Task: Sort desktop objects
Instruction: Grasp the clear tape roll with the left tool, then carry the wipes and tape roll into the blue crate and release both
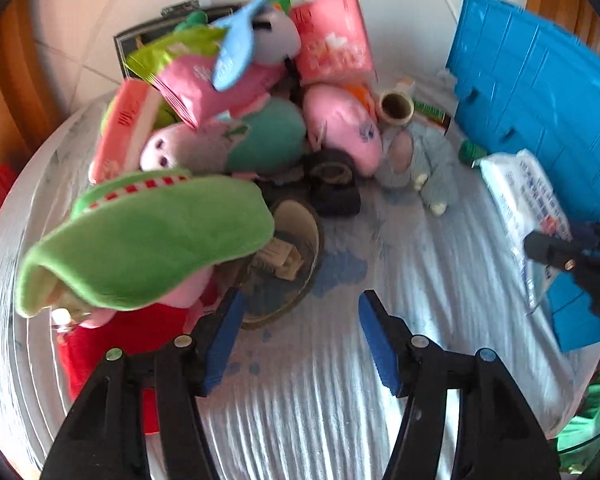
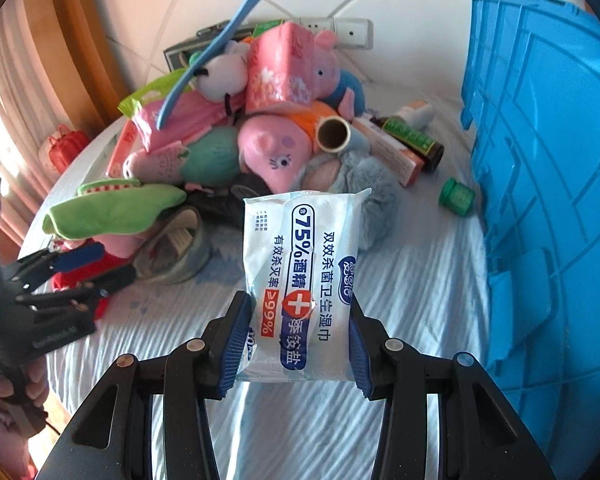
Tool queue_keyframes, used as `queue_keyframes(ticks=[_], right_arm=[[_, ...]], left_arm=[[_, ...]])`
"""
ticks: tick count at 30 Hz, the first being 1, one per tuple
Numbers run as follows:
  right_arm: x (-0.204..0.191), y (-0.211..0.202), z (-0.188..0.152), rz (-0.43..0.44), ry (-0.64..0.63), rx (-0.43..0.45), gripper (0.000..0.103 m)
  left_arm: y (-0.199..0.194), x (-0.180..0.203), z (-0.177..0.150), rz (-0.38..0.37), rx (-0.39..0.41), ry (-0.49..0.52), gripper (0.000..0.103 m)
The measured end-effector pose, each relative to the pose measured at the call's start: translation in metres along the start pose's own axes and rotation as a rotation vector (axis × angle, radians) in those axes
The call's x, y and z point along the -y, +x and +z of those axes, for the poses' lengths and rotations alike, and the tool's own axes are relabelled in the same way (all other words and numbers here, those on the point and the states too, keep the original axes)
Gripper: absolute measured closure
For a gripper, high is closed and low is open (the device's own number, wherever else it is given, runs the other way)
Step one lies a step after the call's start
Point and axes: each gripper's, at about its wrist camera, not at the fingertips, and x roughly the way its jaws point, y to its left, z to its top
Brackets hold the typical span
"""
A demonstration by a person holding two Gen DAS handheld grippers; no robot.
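Wipes pack [image 2: 300,280], pinched only at its lower end by the right gripper [image 2: 296,344] above the worktop [image 2: 420,280], may sag and slip near the crate [image 2: 548,200]; the left gripper [image 1: 300,336] hangs released, empty.

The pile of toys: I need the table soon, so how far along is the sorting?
Nothing visibly sorted yet. The right tongs grip a wet-wipes pack beside the blue crate; the left tongs are open and hold nothing. The toy pile remains.

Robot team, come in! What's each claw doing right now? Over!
Right claw shut on wet wipes pack. Left claw open, empty. Blue crate on the right. Toy pile ahead, not blocking.
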Motion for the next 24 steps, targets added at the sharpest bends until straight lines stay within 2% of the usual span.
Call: queue_keyframes(ticks=[4,9,12,14,15,17,21,24], right_arm=[[0.001,0.016,0.005,0.015,-0.008,-0.027,0.059],[0.003,0.042,0.014,0.031,-0.012,-0.07,0.058],[0.005,0.061,0.02,0.033,-0.011,-0.102,0.058],[0.007,0.069,0.022,0.034,-0.009,-0.117,0.058],[0.008,0.072,0.023,0.033,-0.008,-0.123,0.058],[0.009,0.078,0.023,0.029,-0.006,-0.133,0.058],[0.007,0.077,0.024,0.028,-0.01,-0.13,0.058],[0.002,0.065,0.024,0.026,-0.018,-0.105,0.058]], left_arm=[[0.035,-0.004,0.003,0.034,-0.075,-0.008,0.044],[0.063,-0.005,0.017,0.034,-0.118,0.006,0.044],[0.079,0.001,0.022,0.017,-0.149,0.021,0.044],[0.084,0.008,0.021,-0.022,-0.154,0.043,0.046],[0.083,0.01,0.02,-0.022,-0.143,0.052,0.067],[0.077,0.013,0.018,-0.018,-0.13,0.065,0.084],[0.05,0.011,0.015,-0.047,-0.068,0.035,0.095],[0.023,0.008,0.012,-0.085,-0.023,-0.003,0.095]])
